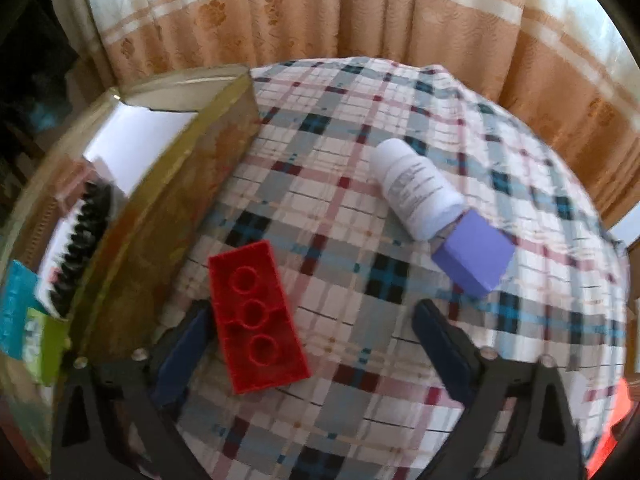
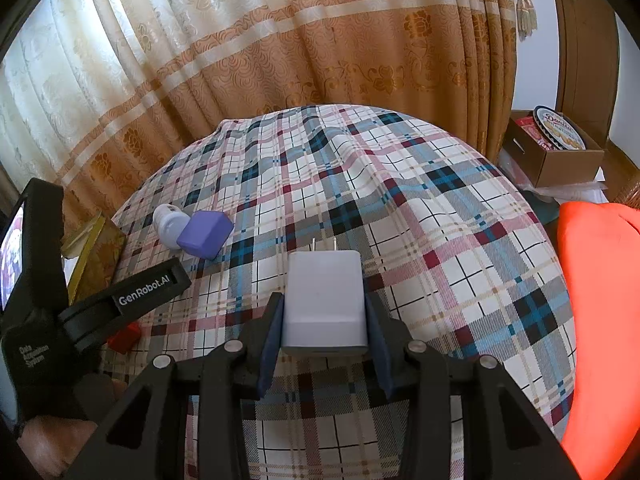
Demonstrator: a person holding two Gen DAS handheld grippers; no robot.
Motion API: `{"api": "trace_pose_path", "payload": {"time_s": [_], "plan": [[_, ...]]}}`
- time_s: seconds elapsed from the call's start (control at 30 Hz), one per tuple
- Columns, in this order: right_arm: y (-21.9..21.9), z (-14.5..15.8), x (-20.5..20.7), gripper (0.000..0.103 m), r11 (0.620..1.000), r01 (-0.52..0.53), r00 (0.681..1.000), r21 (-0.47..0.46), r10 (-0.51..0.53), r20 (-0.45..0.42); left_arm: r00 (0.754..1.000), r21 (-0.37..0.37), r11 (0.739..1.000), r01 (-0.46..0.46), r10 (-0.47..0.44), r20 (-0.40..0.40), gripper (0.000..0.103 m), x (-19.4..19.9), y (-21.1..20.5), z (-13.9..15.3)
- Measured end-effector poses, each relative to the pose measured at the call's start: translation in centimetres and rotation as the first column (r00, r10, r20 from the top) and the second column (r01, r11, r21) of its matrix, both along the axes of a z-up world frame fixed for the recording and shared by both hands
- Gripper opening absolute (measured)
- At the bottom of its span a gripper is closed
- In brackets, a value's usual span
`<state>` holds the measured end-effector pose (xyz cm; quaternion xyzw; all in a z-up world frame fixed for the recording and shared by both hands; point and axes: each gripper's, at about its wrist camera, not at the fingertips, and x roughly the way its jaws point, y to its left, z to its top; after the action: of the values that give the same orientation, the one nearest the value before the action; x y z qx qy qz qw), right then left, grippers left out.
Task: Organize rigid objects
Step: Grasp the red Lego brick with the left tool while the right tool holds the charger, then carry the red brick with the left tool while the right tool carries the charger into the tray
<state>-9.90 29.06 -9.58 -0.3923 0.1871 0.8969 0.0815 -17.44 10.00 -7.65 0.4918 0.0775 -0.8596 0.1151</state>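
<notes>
**Operator:** Left tool (image 1: pixel 312 344) stands wide, nothing gripped. I have the red building brick (image 1: pixel 258 316) lying studs-down between its fingers, hard by the left finger (image 1: pixel 184 356) and well clear of the right one. Right tool (image 2: pixel 325 340) is narrow and clamped on the white wall charger (image 2: pixel 325 304), prongs pointing away from me, held just above the plaid-covered surface (image 2: pixel 440 240).

**Observer:** How will the brick handle?

**Operator:** My judgement: light, stiff, hollow plastic with smooth, somewhat slippery walls. I would take it across the two long sides, near the middle, so it cannot pivot out. The charger is also hard and smooth; the pads sit on its flat sides, which looks secure.

**Observer:** What else is out there?

**Operator:** Past the brick, a white pill bottle (image 1: pixel 416 188) lies on its side, touching a purple block (image 1: pixel 474 258). On my left stands an open gold box (image 1: pixel 160 224), just beside the brick, with a black-bristled brush (image 1: pixel 78 248) and some packets already inside. That box is likely where the rest goes. A patterned curtain (image 1: pixel 320 12) hangs behind.
</notes>
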Motion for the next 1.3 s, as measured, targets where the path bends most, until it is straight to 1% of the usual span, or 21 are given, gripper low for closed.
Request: {"api": "trace_pose_path", "payload": {"time_s": [0.03,0.1,0.13,0.17,0.2,0.23,0.27,0.3,0.33,0.37,0.4,0.53,0.7,0.8,0.87,0.97,1.03,1.13,1.17,1.3], "plan": [[0.0,0.0,0.0,0.043,1.000,0.000,1.000,0.001,0.000,0.001,1.000,-0.002,1.000,0.007,-0.007,-0.008,0.093,0.1,0.0,0.1],[0.0,0.0,0.0,0.043,1.000,-0.001,1.000,0.001,0.001,0.001,0.999,-0.007,1.000,0.030,-0.030,-0.023,0.085,0.3,0.1,0.2],[0.0,0.0,0.0,0.043,1.000,0.000,1.000,0.002,0.000,0.001,0.998,-0.009,0.999,0.049,-0.049,-0.032,0.078,0.5,0.2,0.3],[0.1,0.0,0.0,0.043,1.000,0.000,1.000,0.002,0.000,0.000,0.997,-0.007,0.998,0.062,-0.062,-0.040,0.067,0.6,0.2,0.5],[0.0,0.0,0.0,0.043,1.000,0.001,1.000,0.002,-0.001,0.000,0.996,-0.006,0.997,0.071,-0.071,-0.045,0.062,0.7,0.3,0.6],[0.1,0.0,0.0,0.043,1.000,0.003,1.000,0.004,-0.003,0.001,0.995,-0.010,0.996,0.084,-0.084,-0.051,0.055,0.8,0.3,0.6],[0.1,0.0,0.0,0.043,1.000,0.004,1.000,0.006,-0.004,0.001,0.994,-0.010,0.996,0.092,-0.092,-0.055,0.051,0.9,0.2,0.7],[0.0,0.0,0.0,0.043,1.000,0.005,1.000,0.008,-0.005,0.002,0.993,-0.011,0.995,0.100,-0.100,-0.057,0.050,0.9,0.2,0.7],[0.0,0.1,-0.1,0.043,1.000,0.006,1.000,0.011,-0.006,0.003,0.992,-0.012,0.994,0.113,-0.114,-0.063,0.045,1.0,0.2,0.7],[0.0,0.1,-0.1,0.043,1.000,0.008,1.000,0.016,-0.008,0.005,0.990,-0.013,0.992,0.126,-0.126,-0.068,0.037,1.1,0.1,0.8],[-0.1,0.1,-0.1,0.043,1.000,0.009,1.000,0.021,-0.009,0.006,0.987,-0.011,0.990,0.141,-0.142,-0.072,0.032,1.1,0.1,0.8],[-0.2,0.1,-0.1,0.043,1.000,0.015,1.000,0.025,-0.015,0.009,0.978,0.024,0.980,0.198,-0.196,-0.070,0.031,1.6,0.0,1.0],[-0.1,0.1,0.0,0.043,0.999,0.030,0.999,0.031,-0.030,0.010,0.959,0.049,0.961,0.273,-0.268,-0.093,0.030,3.2,-0.3,1.2],[-0.1,0.1,0.0,0.043,0.999,0.038,0.999,0.038,-0.039,0.012,0.934,0.047,0.941,0.334,-0.323,-0.153,0.030,5.0,-0.6,2.0],[-0.2,0.1,0.0,0.043,0.998,0.044,0.999,0.044,-0.045,0.014,0.906,0.048,0.921,0.387,-0.371,-0.203,0.030,6.4,-0.8,2.9],[-0.1,0.1,0.1,0.043,0.997,0.055,0.998,0.050,-0.056,0.014,0.864,0.090,0.885,0.456,-0.417,-0.281,0.030,7.9,-1.8,4.2],[0.1,0.1,0.2,0.043,0.997,0.065,0.998,0.044,-0.066,0.009,0.842,0.120,0.865,0.487,-0.428,-0.329,0.030,8.5,-2.9,5.2],[0.2,0.3,0.5,0.043,0.995,0.081,0.997,0.054,-0.081,-0.004,0.822,0.144,0.849,0.508,-0.427,-0.378,0.030,9.1,-4.2,6.3],[0.1,0.5,0.6,0.043,0.995,0.084,0.996,0.061,-0.084,-0.009,0.818,0.145,0.848,0.509,-0.424,-0.388,0.030,9.3,-4.4,6.5],[-0.6,1.3,1.0,0.043,0.989,0.094,0.995,0.118,-0.089,-0.042,0.816,0.144,0.850,0.506,-0.418,-0.399,0.030,9.7,-5.4,7.1]]}}
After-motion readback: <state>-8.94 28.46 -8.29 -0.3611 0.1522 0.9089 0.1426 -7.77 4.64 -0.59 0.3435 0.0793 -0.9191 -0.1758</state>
